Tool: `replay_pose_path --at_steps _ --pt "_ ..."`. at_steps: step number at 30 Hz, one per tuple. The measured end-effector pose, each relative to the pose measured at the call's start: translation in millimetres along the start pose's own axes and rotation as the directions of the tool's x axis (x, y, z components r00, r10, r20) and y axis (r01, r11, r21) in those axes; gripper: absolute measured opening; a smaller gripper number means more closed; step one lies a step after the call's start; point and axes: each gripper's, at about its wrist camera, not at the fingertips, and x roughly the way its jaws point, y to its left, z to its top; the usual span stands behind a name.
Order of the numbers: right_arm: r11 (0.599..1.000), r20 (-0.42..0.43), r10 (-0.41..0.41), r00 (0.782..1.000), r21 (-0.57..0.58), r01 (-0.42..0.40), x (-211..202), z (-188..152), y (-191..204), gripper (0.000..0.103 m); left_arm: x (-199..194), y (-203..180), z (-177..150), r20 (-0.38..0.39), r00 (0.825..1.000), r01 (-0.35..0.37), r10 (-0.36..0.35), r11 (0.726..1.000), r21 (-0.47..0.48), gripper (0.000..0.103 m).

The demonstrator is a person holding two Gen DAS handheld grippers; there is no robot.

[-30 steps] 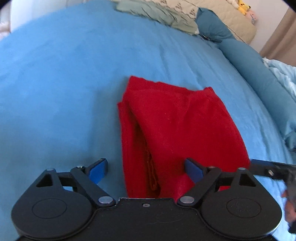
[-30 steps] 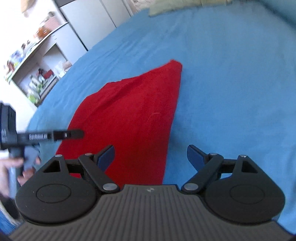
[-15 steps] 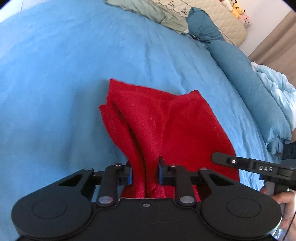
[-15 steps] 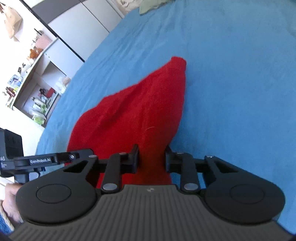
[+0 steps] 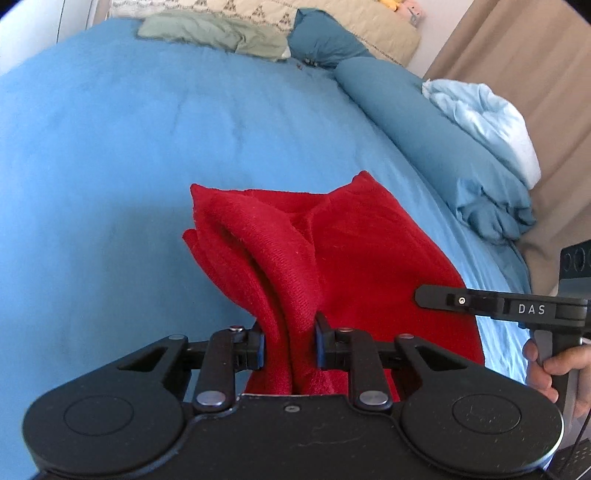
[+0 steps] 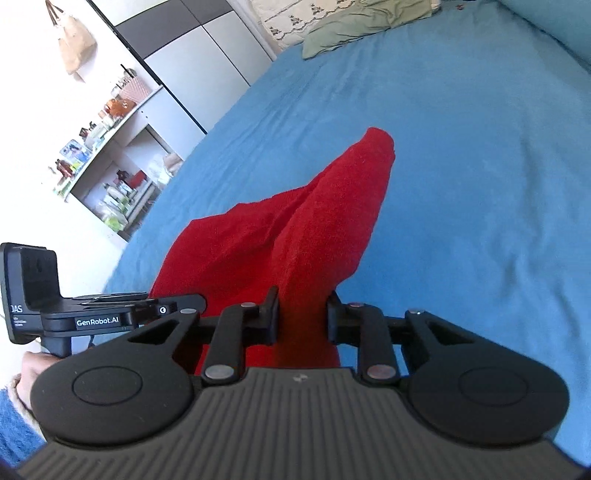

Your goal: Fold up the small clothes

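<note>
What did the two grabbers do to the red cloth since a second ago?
Both closed. The left gripper and right gripper, open a second ago, each pinched the near edge of the red cloth and lifted it, bunching it into ridges. Its far end still rests on the blue bed.

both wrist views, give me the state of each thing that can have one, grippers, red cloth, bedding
left gripper: shut on the red garment's near edge
right gripper: shut on the red garment's near edge
red garment: partly folded, bunched into ridges, near edge lifted, far end on the bed
blue bedsheet: spread flat, lightly wrinkled
light blue blanket: crumpled in a heap at the bed's edge
green cloth: rumpled, lying at the far end
</note>
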Motion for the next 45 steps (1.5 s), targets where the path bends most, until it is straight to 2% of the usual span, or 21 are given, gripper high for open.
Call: replay_pose_path --at_steps 4,7,9,10,12,13,14,15,16,18,21,26,30,34,38,40,42,45 --pt "0.998 -0.041 -0.027 0.999 0.046 0.029 8.3 -29.1 -29.8 0.039 33.9 -0.1 -20.9 -0.052 0.999 -0.017 0.014 0.999 -0.044 0.026" --pt "0.997 -0.035 -0.027 0.999 0.071 0.03 12.9 -45.3 -50.8 0.04 42.6 -1.9 -27.2 -0.035 0.998 -0.043 0.042 0.999 -0.013 0.03" --pt "0.996 -0.026 -0.01 1.0 0.093 0.013 14.4 -51.4 -59.7 0.042 39.7 -0.6 -28.0 -0.024 0.999 -0.046 0.046 0.999 0.004 0.041" --pt "0.996 -0.026 -0.007 1.0 0.094 0.009 14.2 -53.6 -63.0 0.048 38.2 -1.8 -28.4 -0.012 0.998 -0.061 0.061 0.998 0.022 0.046" --pt "0.996 -0.015 -0.02 1.0 0.085 0.021 14.8 -54.3 -60.3 0.058 30.8 -4.2 -31.1 0.03 0.993 -0.112 0.11 0.991 0.069 0.063" --pt "0.997 -0.006 -0.033 0.999 0.066 0.034 12.8 -54.4 -59.1 0.068 26.3 -4.8 -33.7 0.056 0.989 -0.145 0.14 0.984 0.099 0.07" --pt "0.997 0.006 -0.057 0.998 0.047 0.057 11.2 -55.2 -56.8 0.081 25.1 -7.7 -35.3 0.077 0.983 -0.177 0.169 0.977 0.121 0.082" --pt "0.996 0.025 -0.085 0.996 0.024 0.085 8.8 -56.3 -53.9 0.087 24.0 -9.9 -36.0 0.098 0.976 -0.205 0.192 0.969 0.141 0.084" --pt "0.995 0.044 -0.104 0.994 0.004 0.104 6.0 -57.0 -52.5 0.091 23.8 -11.8 -36.8 0.118 0.971 -0.226 0.209 0.96 0.164 0.085" --pt "0.988 0.066 -0.151 0.986 -0.031 0.153 3.2 -57.6 -49.6 0.092 26.0 -12.8 -38.7 0.132 0.963 -0.259 0.237 0.947 0.191 0.085" --pt "0.971 0.072 -0.218 0.973 -0.084 0.224 5.8 -62.3 -47.1 0.096 35.6 -6.4 -44.1 0.126 0.96 -0.272 0.251 0.941 0.202 0.085" --pt "0.961 0.077 -0.25 0.965 -0.105 0.257 13.1 -75.2 -54.3 0.102 50.2 4.6 -50.7 0.099 0.963 -0.264 0.249 0.944 0.198 0.088" --pt "0.957 0.092 -0.262 0.961 -0.102 0.271 11.0 -75.3 -51.0 0.102 42.4 2.8 -47.8 0.096 0.961 -0.274 0.26 0.944 0.183 0.086" --pt "0.955 0.132 -0.261 0.956 -0.113 0.276 -16.5 -69.1 -26.4 0.101 8.2 -17.1 -44.7 0.144 0.946 -0.313 0.289 0.93 0.192 0.084" --pt "0.956 0.157 -0.256 0.954 -0.102 0.273 -65.0 -67.1 14.3 0.102 -50.4 -46.7 -43.1 0.219 0.93 -0.335 0.296 0.927 0.169 0.084" --pt "0.954 0.17 -0.262 0.95 -0.101 0.282 -88.2 -67.2 35.8 0.103 -81.5 -62.6 -46.5 0.254 0.915 -0.358 0.313 0.921 0.152 0.088" --pt "0.95 0.189 -0.276 0.943 -0.094 0.297 -114.3 -71.3 58.8 0.103 -112.1 -79.2 -53.0 0.287 0.898 -0.384 0.335 0.913 0.138 0.101" --pt "0.934 0.229 -0.321 0.919 -0.082 0.347 -152.2 -87.5 90.8 0.103 -156.3 -103.8 -72.1 0.335 0.872 -0.421 0.358 0.897 0.137 0.103"
